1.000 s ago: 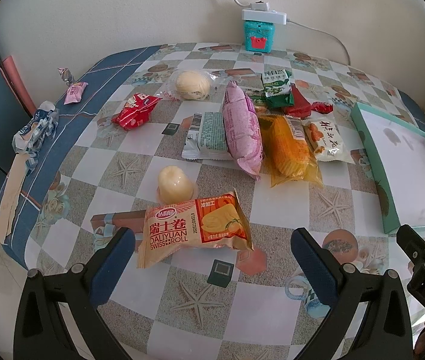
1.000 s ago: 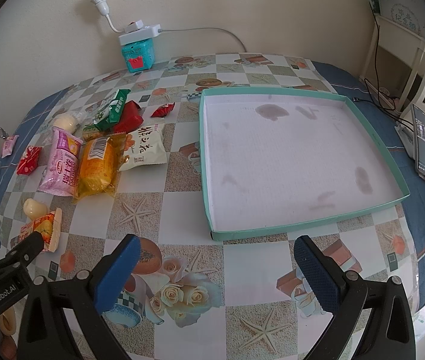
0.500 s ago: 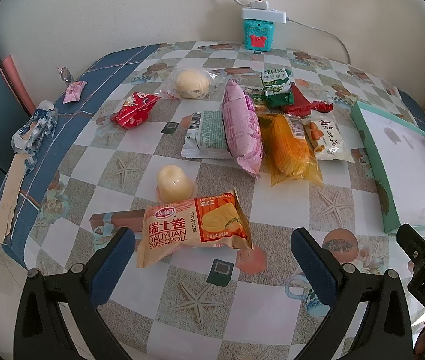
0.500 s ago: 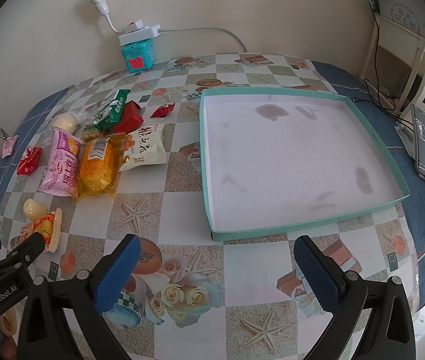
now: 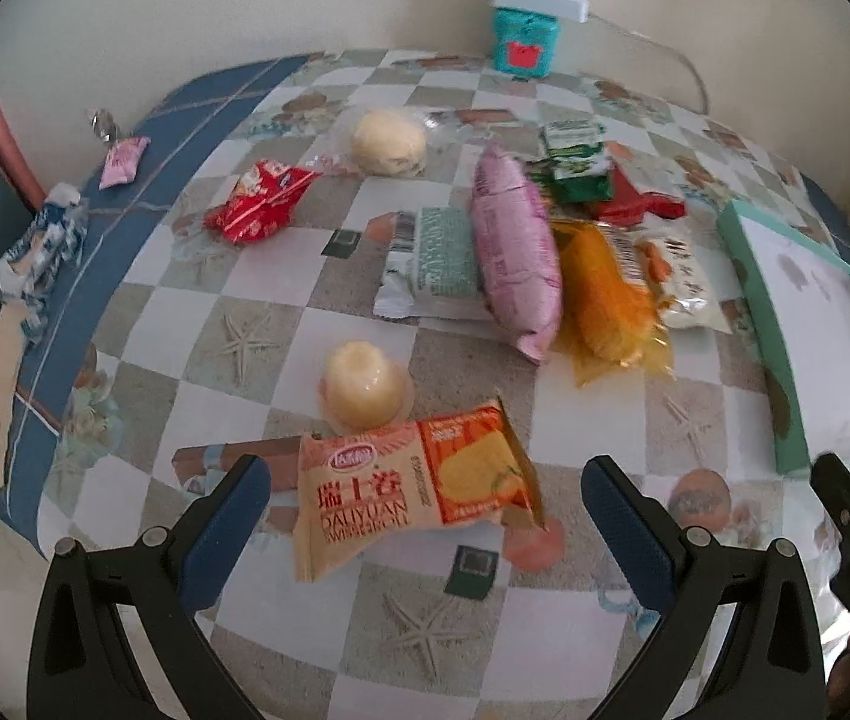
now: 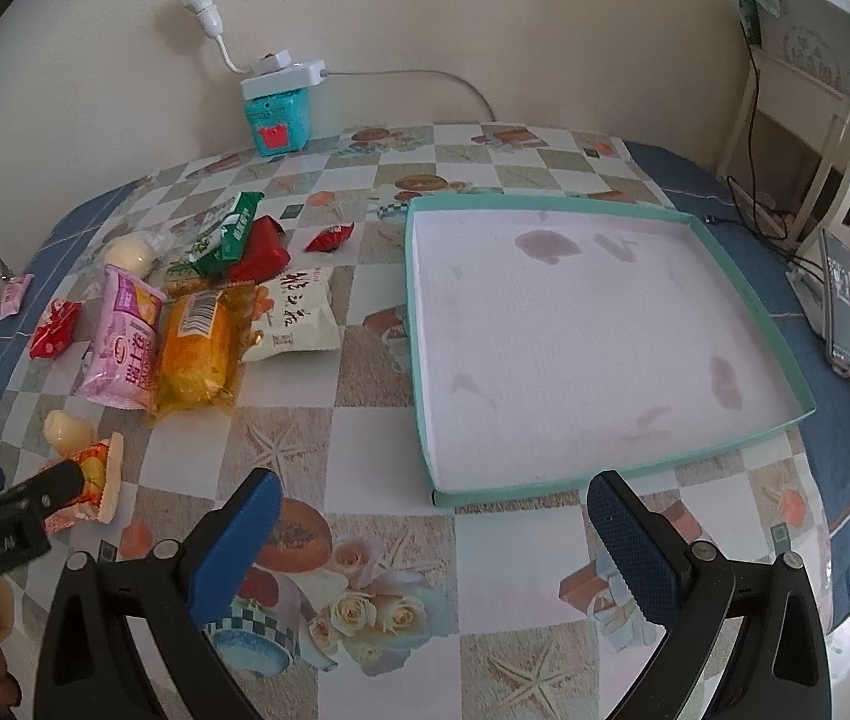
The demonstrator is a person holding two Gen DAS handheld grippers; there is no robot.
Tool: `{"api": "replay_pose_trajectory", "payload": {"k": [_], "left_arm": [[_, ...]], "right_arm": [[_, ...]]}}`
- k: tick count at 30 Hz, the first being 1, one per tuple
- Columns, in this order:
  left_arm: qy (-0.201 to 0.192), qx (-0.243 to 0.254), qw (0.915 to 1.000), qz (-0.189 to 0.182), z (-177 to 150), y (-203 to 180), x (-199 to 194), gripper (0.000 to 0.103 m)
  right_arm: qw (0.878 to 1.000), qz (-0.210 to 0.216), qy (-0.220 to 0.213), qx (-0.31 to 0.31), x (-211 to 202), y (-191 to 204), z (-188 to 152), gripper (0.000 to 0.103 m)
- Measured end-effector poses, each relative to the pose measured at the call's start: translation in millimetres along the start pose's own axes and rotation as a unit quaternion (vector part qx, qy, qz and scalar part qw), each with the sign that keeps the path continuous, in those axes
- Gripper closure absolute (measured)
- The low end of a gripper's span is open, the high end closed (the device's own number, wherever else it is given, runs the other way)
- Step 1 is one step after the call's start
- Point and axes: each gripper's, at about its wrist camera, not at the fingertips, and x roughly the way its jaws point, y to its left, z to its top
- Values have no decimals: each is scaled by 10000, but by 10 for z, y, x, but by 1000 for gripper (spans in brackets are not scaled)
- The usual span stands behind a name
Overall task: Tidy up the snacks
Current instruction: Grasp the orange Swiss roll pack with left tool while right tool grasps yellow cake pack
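An orange Swiss roll packet (image 5: 413, 489) lies on the table, its near end between the open fingers of my left gripper (image 5: 425, 516). A pale jelly cup (image 5: 362, 384) sits just behind it. Farther back lie a pink packet (image 5: 515, 246), a yellow packet (image 5: 608, 294), a white packet (image 5: 680, 276) and a red packet (image 5: 260, 201). A shallow teal tray (image 6: 743, 294), with nothing in it, lies ahead of my open, empty right gripper (image 6: 434, 537). The snack pile (image 6: 197, 324) shows at the left in the right wrist view.
A teal box with a power strip (image 6: 278, 114) stands at the back wall. A phone (image 6: 842, 300) and cables lie on the blue cloth at the right. A crumpled blue-white wrapper (image 5: 41, 252) and a small pink sachet (image 5: 122, 159) lie at the left table edge.
My left gripper has moved slightly forward toward the Swiss roll packet, which now sits between its fingertips. The right gripper has barely moved.
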Motion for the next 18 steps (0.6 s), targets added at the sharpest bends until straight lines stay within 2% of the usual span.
{"api": "replay_pose_trajectory", "payload": {"k": [4,8,12,18], "left_arm": [[301,151,9990,286,45,7,173,0],[508,144,9981,329,-19,26,334,0],[451,-61,9989,125,-66,96,425,0],[346,-189,9992,93,-147,199,407,1]], "right_arm": [[10000,-53,10,-66,33,45,13,0],[9998,-103,2,-186,66,108,45,0],[9996,-90,32,-263,119,172,85,0],[9996,-69,-11,-277,194,266,186,0]]}}
